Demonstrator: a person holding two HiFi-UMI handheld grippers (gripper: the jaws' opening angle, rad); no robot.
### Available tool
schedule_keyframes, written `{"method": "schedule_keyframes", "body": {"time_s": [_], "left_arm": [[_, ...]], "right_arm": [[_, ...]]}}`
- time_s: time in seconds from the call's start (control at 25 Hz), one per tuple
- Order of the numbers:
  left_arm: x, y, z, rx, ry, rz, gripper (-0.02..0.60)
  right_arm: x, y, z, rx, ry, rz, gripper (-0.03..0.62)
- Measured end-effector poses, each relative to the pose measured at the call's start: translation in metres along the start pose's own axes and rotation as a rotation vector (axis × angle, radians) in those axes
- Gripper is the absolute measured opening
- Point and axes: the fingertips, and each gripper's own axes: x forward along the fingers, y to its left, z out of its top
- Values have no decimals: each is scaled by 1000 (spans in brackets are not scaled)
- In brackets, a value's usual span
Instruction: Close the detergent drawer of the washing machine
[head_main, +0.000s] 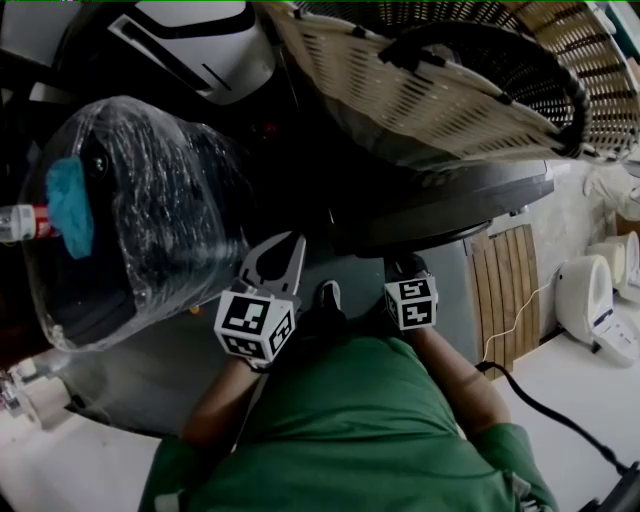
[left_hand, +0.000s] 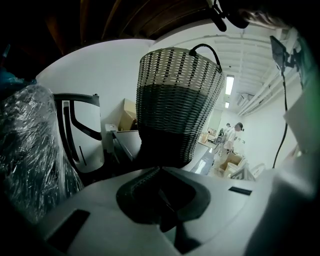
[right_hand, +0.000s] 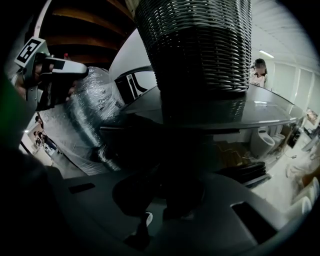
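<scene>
Detergent drawer not visible, so closing prob. not started. Left gripper (head_main: 281, 257) & right gripper (head_main: 408, 285) both closed, empty, near dark-grey washing machine (head_main: 480, 195).

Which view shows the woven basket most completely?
The left gripper view: the woven basket stands nearly whole, handle included. The head view looks down on it, cropped; the right gripper view cuts off its top.

Green shirt (head_main: 350, 430); black-and-white marker cubes (head_main: 255, 325) top the left gripper (head_main: 275, 255) and right gripper (head_main: 408, 268).
</scene>
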Motion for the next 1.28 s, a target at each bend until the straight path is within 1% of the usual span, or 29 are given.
{"method": "schedule_keyframes", "body": {"time_s": [0.2, 0.36, 0.52, 0.68, 0.92, 1.12, 1.28], "left_arm": [[-2, 5, -3, -2, 13, 13, 26], [-4, 2, -8, -7, 15, 16, 26], [-5, -8, -3, -11, -10, 6, 26], [-13, -18, 4, -7, -42, 0, 26], [-25, -25, 10, -7, -83, 13, 26], [-36, -33, 19, 5, -124, 25, 26], [-45, -45, 26, 17, -152, 27, 26]], "right_arm": [[3, -2, 4, -14, -26, -26, 15], [5, -3, 4, -1, -26, 0, 15], [3, -3, 5, 17, -11, 30, 15], [-16, 4, 14, -21, -34, 59, 15], [-70, -2, 53, -24, -159, 36, 15], [-127, -7, 100, -68, -318, 8, 15], [-176, -9, 128, -103, -441, -19, 15]]}}
